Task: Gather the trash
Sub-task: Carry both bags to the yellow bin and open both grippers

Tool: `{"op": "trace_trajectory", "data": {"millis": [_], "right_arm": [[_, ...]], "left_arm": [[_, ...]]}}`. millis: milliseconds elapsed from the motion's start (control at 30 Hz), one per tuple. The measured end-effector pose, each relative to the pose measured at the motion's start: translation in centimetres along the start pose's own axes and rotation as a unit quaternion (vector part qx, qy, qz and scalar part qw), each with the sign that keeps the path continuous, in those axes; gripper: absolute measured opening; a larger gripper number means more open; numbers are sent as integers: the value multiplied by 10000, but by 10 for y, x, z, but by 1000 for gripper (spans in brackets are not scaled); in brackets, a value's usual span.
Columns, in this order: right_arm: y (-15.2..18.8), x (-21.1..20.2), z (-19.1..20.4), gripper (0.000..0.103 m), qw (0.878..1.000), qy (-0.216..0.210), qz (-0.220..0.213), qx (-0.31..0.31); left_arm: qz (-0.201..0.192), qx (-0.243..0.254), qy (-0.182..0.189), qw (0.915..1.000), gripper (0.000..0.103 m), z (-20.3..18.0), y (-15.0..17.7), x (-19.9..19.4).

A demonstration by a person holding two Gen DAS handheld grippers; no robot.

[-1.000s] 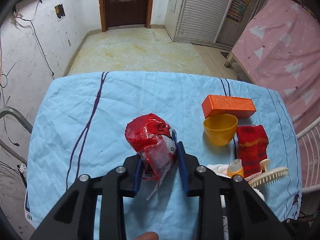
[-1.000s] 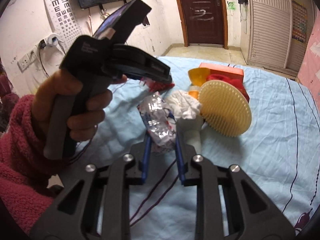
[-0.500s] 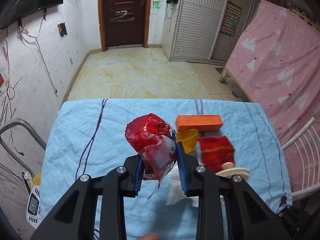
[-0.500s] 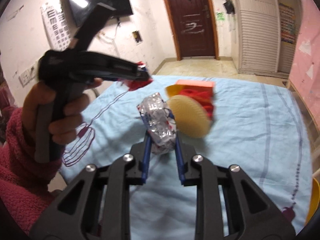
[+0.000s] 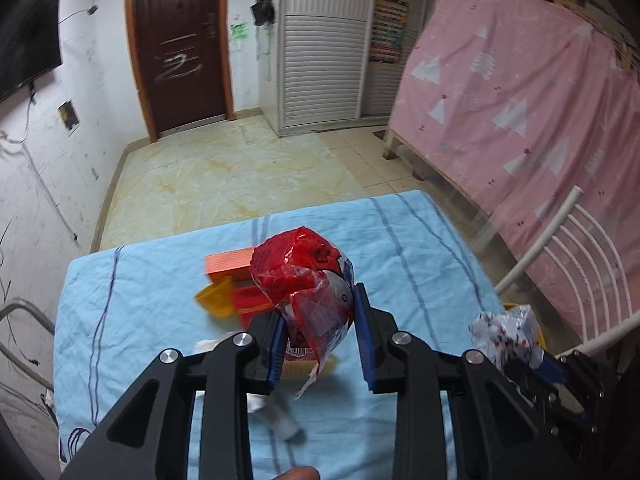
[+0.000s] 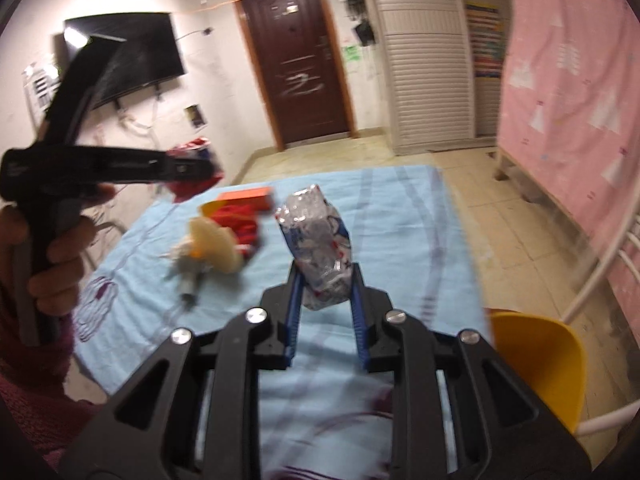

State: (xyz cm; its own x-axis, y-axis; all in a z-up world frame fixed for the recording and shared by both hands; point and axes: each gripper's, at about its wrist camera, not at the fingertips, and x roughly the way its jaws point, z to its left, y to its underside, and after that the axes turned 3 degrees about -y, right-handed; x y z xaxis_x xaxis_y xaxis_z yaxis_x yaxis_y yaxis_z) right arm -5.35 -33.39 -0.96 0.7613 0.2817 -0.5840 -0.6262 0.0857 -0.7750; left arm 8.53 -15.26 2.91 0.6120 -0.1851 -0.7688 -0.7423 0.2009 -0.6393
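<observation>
My left gripper (image 5: 320, 312) is shut on a crumpled red plastic wrapper (image 5: 304, 272), held in the air above the blue-covered table (image 5: 140, 292). My right gripper (image 6: 325, 284) is shut on a crumpled silvery wrapper with blue and red print (image 6: 316, 236), also lifted off the table. In the left wrist view that silvery wrapper (image 5: 506, 332) and the right gripper show at the lower right, past the table's right edge. In the right wrist view the left gripper (image 6: 208, 166) is at the left, gripped by a hand (image 6: 60, 260), the red wrapper (image 6: 192, 164) at its tip.
On the table lie an orange box (image 6: 246, 196), a yellow bowl (image 5: 216, 300), a red cloth (image 6: 244, 228), a cream round brush (image 6: 216, 248) and white tissue (image 5: 208, 346). A yellow bin (image 6: 536, 364) stands off the table's right side by a white chair frame (image 5: 576, 264).
Both grippers have risen and swung to the right with their wrappers still held. The table items now sit further left and lower in both views, and the yellow bin has come into sight.
</observation>
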Motion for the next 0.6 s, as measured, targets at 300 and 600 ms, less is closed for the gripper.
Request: {"op": "trace_trajectory", "data": {"millis": [300, 600], "right_arm": [[10, -28, -70, 22, 9968, 705, -44, 386], [36, -42, -128, 22, 9901, 1126, 143, 820]], "left_arm": [[58, 682, 443, 9967, 22, -93, -1, 2], [319, 1452, 998, 9838, 22, -182, 12, 10]]}}
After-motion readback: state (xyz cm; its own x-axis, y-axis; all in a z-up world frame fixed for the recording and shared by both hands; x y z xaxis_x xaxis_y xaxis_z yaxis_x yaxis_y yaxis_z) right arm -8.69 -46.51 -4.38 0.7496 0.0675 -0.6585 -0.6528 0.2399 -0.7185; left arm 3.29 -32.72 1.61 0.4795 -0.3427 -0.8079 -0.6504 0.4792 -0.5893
